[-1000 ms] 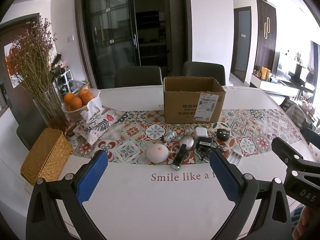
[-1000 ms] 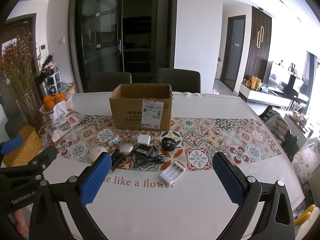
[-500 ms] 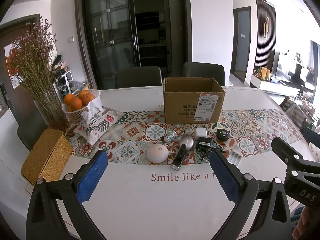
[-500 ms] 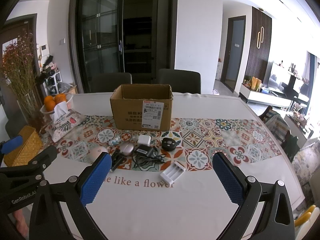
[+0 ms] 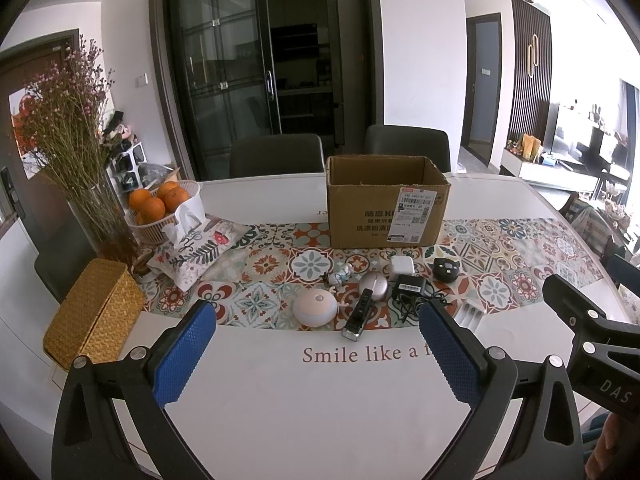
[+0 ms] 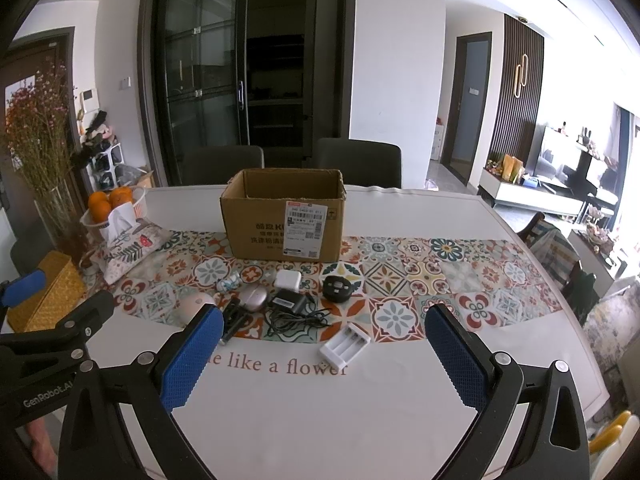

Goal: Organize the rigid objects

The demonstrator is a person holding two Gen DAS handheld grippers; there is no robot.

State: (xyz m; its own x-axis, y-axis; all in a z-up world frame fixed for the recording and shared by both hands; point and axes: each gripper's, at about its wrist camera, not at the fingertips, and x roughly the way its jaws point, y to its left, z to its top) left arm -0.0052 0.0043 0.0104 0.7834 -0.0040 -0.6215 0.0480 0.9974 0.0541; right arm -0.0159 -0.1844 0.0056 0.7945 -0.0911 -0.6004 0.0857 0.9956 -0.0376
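An open cardboard box (image 5: pixel 386 202) stands on the patterned runner; it also shows in the right wrist view (image 6: pixel 282 216). In front of it lie small items: a pink round device (image 5: pixel 315 309), a black remote-like stick (image 5: pixel 357 317), a silver oval case (image 5: pixel 373 285), a white cube charger (image 6: pixel 288 280), a black adapter with cable (image 6: pixel 290 306), a black round gadget (image 6: pixel 337 288) and a white battery charger (image 6: pixel 346 345). My left gripper (image 5: pixel 316 350) is open and empty, short of the items. My right gripper (image 6: pixel 324 354) is open and empty, near the battery charger.
A wicker box (image 5: pixel 94 314) sits at the left table edge. A floral tissue pouch (image 5: pixel 196 248), a basket of oranges (image 5: pixel 162 210) and a vase of dried flowers (image 5: pixel 100 216) stand at the back left. Two chairs (image 5: pixel 276 156) stand behind the table.
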